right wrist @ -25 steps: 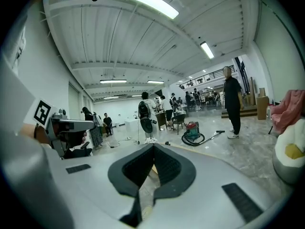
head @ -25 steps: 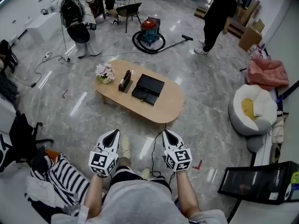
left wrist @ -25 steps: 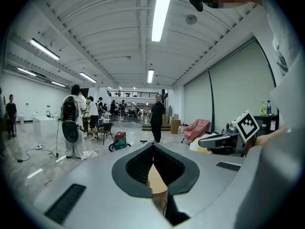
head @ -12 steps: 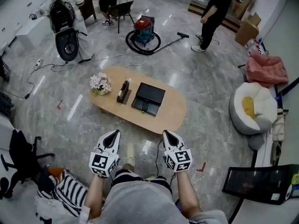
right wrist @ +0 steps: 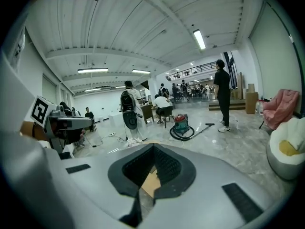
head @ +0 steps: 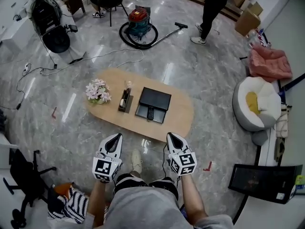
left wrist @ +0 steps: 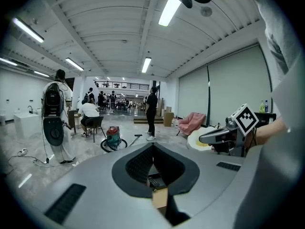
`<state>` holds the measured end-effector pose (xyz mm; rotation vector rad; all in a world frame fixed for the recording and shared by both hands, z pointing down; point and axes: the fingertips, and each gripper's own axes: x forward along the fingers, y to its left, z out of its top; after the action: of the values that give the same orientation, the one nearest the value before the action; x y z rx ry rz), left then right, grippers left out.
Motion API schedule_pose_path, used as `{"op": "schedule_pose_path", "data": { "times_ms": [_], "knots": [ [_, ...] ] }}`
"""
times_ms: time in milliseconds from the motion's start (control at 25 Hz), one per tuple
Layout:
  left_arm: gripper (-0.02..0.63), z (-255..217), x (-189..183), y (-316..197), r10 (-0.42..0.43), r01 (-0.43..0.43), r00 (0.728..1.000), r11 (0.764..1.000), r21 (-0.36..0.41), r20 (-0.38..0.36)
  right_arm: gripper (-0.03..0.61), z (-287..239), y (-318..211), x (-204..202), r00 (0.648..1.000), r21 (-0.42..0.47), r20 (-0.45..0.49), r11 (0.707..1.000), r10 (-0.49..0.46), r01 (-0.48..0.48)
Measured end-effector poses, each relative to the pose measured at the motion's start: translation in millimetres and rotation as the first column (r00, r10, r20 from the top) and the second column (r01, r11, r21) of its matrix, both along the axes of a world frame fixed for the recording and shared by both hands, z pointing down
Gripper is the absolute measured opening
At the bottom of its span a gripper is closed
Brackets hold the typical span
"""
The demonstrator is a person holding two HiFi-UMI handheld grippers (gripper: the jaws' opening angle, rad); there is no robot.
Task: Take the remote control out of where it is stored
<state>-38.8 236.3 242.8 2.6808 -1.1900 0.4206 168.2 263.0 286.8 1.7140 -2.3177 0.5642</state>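
A low oval wooden table [head: 178, 116] stands ahead of me. On it lies a flat black box [head: 155, 101] with a small dark remote [head: 150, 112] near its front edge. Through the jaws in the left gripper view the remote [left wrist: 153, 181] shows its buttons. A narrow brown holder [head: 126, 100] with a slim item in it stands left of the box. My left gripper [head: 116, 136] and right gripper [head: 170, 135] are held side by side in front of my body, short of the table. Both are shut and empty, with tips meeting in the left gripper view [left wrist: 153, 145] and the right gripper view [right wrist: 153, 146].
A pot of pale flowers [head: 97, 91] sits at the table's left end. Beyond the table are a red vacuum cleaner [head: 138, 22] with its hose, floor cables [head: 95, 61], and people standing and sitting. A white beanbag [head: 255, 109] lies right, a black chair [head: 26, 175] left.
The table has come nearer and sits lower in the head view as I stepped forward. Both grippers keep the same pose, shut, in front of me.
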Motion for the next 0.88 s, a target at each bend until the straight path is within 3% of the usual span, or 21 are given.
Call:
{"op": "schedule_pose_path", "data": {
  "times_ms": [480, 880],
  "knots": [
    [0.008, 40.4, -19.4, -82.1, 0.022, -0.022, 1.0, 0.999, -0.044, -0.005, 0.008, 40.0, -75.3, -20.6, 0.999, -0.071, -0.025, 0.997, 0.033, -0.035],
    [0.008, 88.5, -16.0, -118.0, 0.006, -0.005, 1.0, 0.997, -0.083, 0.01, 0.008, 94.3, -108.8, -6.6, 0.998, -0.121, -0.039, 0.992, 0.041, -0.046]
  ]
}}
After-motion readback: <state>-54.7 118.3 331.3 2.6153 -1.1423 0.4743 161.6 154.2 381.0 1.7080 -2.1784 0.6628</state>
